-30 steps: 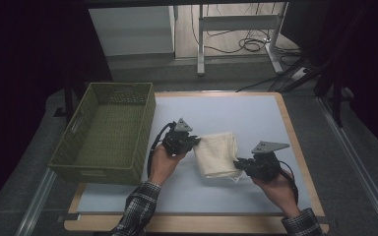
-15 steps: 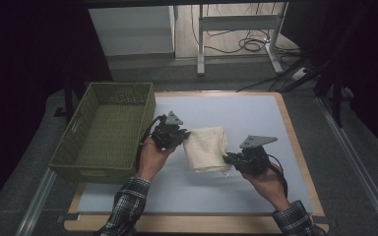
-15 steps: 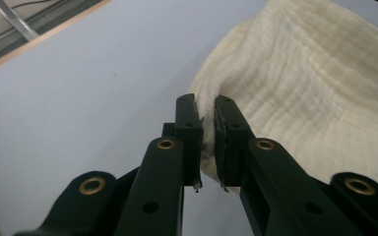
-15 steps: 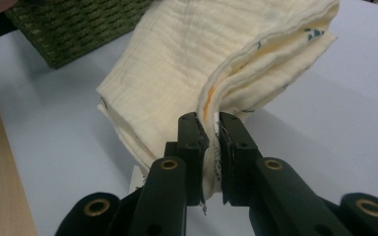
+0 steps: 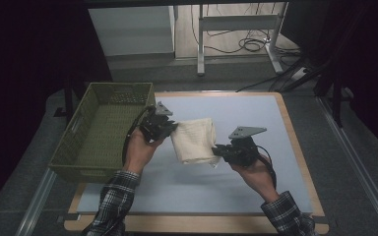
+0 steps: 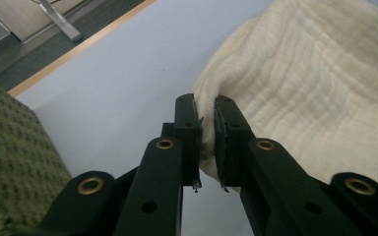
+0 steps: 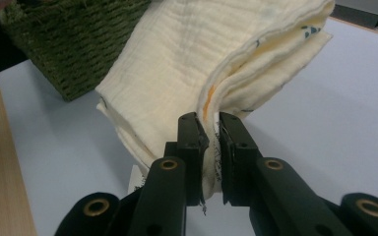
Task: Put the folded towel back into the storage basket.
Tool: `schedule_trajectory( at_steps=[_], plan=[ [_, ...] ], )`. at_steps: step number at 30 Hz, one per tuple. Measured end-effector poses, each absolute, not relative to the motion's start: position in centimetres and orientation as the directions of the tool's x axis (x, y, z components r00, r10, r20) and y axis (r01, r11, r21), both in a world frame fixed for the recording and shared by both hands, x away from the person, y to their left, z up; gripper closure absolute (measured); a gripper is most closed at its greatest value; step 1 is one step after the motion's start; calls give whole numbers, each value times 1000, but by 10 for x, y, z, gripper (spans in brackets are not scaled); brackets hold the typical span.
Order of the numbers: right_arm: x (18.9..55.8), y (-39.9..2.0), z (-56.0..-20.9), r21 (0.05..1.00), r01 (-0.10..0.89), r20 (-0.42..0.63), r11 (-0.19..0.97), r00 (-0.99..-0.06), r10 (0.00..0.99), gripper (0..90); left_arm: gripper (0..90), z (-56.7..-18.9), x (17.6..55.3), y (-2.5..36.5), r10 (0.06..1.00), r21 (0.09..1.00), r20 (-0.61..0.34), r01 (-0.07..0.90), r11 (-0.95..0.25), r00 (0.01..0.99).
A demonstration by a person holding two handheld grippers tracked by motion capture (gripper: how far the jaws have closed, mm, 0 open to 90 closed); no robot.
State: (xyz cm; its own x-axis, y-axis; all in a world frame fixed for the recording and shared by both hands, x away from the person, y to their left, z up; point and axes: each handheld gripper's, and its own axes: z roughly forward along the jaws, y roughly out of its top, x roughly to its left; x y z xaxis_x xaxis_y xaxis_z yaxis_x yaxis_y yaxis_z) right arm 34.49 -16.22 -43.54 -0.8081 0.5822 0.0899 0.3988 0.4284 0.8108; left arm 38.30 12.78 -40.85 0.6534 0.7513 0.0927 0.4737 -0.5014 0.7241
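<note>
The table (image 5: 285, 147) in front of me carries a pale blue mat with a wooden border along its edges. On its left side, partly overhanging the mat, stands the green woven basket (image 5: 86, 142), rectangular with open-weave walls; its weave also shows at the left edge of my left gripper view and in the upper left of my right gripper view.

Between my two hands, just right of the basket and over the middle of the mat, is the folded cream cloth (image 5: 194, 140). It is a crinkled, layered fabric, folded several times; in my right gripper view the stacked edges show a thin orange line and a small dark printed mark. The cloth sags between its two gripped ends and appears raised off the mat, though I cannot tell whether its lowest fold touches the surface.

My left gripper (image 5: 170, 129) has its jaws narrowed to a slim gap, pinching the left edge of the cloth; the fabric bunches between the pads (image 6: 221, 132).

My right gripper (image 5: 217, 149) is likewise clamped narrow on the cloth's lower right corner, with the layered hem pressed between the pads (image 7: 197, 135).

Plaid sleeves (image 5: 115, 191) cover both of my forearms.
</note>
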Motion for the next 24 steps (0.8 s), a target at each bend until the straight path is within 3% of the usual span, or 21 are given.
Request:
schedule_trajectory(
  at_steps=[24],
  plan=[
    [368,-109,-414,813,389,100,432,-826,555,804,823,-380,386,181,812,698,118,534,-477,571]
  ],
)
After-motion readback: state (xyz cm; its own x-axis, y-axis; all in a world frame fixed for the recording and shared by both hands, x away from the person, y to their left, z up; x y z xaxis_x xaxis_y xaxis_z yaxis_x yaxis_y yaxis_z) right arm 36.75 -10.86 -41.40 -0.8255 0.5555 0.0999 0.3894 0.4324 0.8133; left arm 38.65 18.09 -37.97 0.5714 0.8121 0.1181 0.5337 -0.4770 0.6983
